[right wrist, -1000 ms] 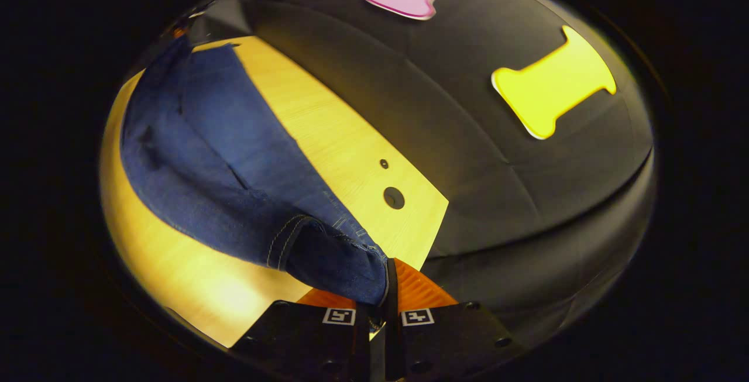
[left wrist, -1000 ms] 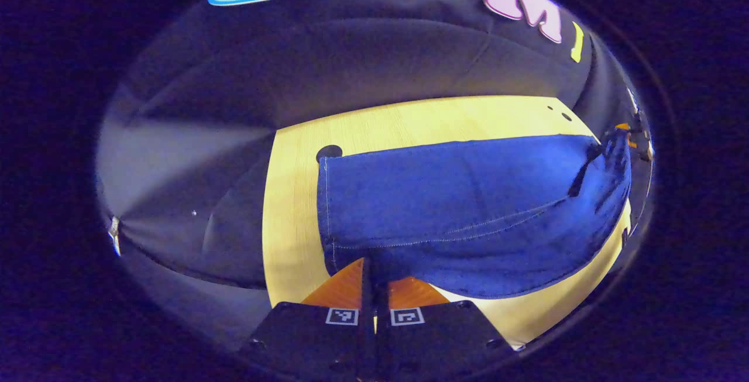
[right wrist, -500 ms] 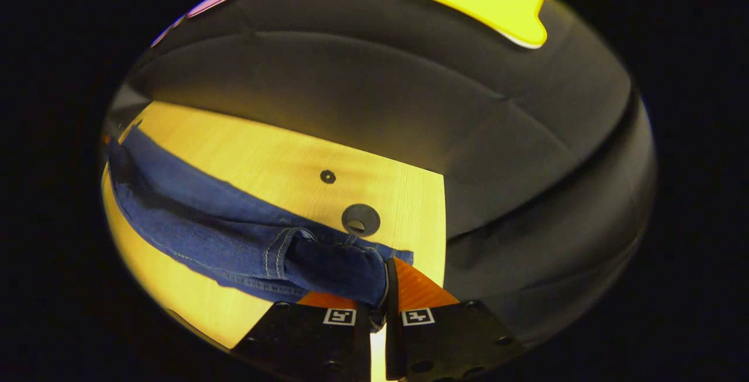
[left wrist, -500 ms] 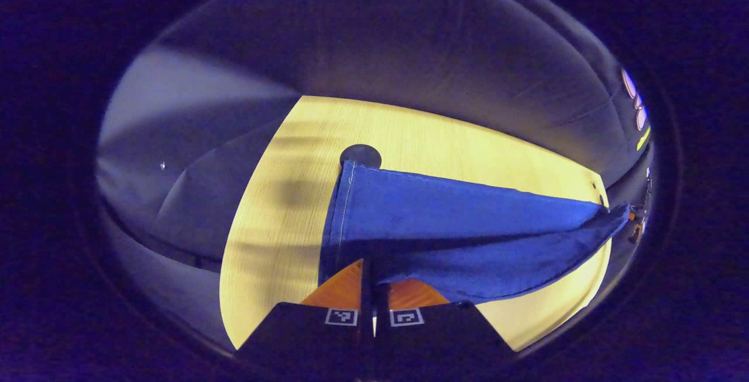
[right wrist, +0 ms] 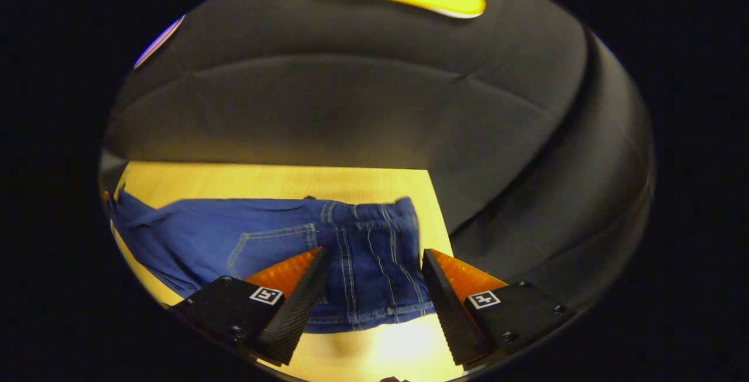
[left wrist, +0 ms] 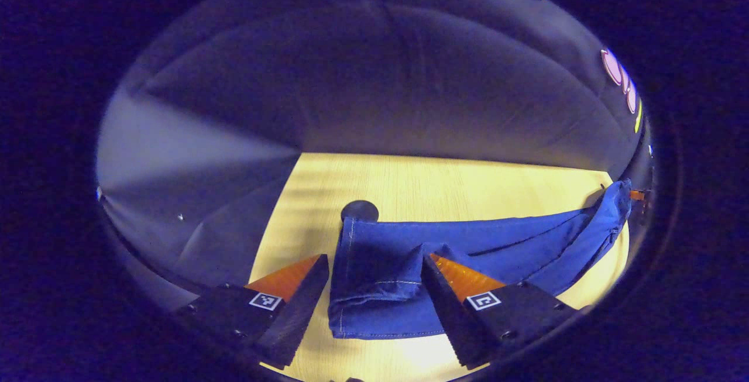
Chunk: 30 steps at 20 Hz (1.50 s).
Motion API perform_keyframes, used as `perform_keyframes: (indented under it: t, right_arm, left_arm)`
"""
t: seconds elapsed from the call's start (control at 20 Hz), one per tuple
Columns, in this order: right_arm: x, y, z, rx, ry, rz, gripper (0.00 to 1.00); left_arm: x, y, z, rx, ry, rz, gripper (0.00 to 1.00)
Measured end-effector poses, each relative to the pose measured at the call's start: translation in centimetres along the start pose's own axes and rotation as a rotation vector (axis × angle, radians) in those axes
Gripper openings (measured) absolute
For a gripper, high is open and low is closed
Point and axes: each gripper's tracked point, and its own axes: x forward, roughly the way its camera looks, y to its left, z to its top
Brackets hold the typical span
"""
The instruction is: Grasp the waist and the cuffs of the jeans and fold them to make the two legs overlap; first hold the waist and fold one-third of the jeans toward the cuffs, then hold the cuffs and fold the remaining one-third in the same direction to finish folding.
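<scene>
The blue jeans (left wrist: 503, 247) lie flat on the light wooden table (left wrist: 445, 183), one leg over the other. In the left gripper view my left gripper (left wrist: 374, 260) is open, its fingers standing either side of the stitched cuffs (left wrist: 374, 306), which rest on the table. From there the legs run off to the right, to a raised end at the far edge. In the right gripper view my right gripper (right wrist: 374, 253) is open too, straddling the waist (right wrist: 374, 288) with its belt loops and seams. The rest of the jeans (right wrist: 234, 236) stretches to the left.
A round dark hole (left wrist: 359, 209) in the tabletop sits just beyond the cuffs. The table's edge (right wrist: 436, 195) runs close by the waist on the right. The black booth wall rises behind the table in both views.
Both grippers were shut on the jeans and held them up off the table. They came down, the jeans settled flat, and both grippers opened and let go.
</scene>
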Motion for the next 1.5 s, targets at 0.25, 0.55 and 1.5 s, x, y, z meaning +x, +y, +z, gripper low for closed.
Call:
perform_keyframes:
  t: [0.25, 0.55, 1.5]
  right_arm:
    - [-2.2, -4.0, -5.2, 0.381, -0.049, -0.088, 0.98]
    - [1.6, -5.4, -8.0, 0.534, -0.019, -0.116, 0.98]
    - [4.5, -4.3, -5.3, 0.396, -0.221, -0.103, 0.10]
  left_arm:
    - [-7.7, -2.1, 2.3, 0.034, -0.155, 0.057, 0.98]
    - [-13.6, -4.5, 1.4, -0.079, -0.219, 0.004, 0.98]
    - [-13.3, -14.7, -2.3, -0.145, -0.156, -0.170, 0.98]
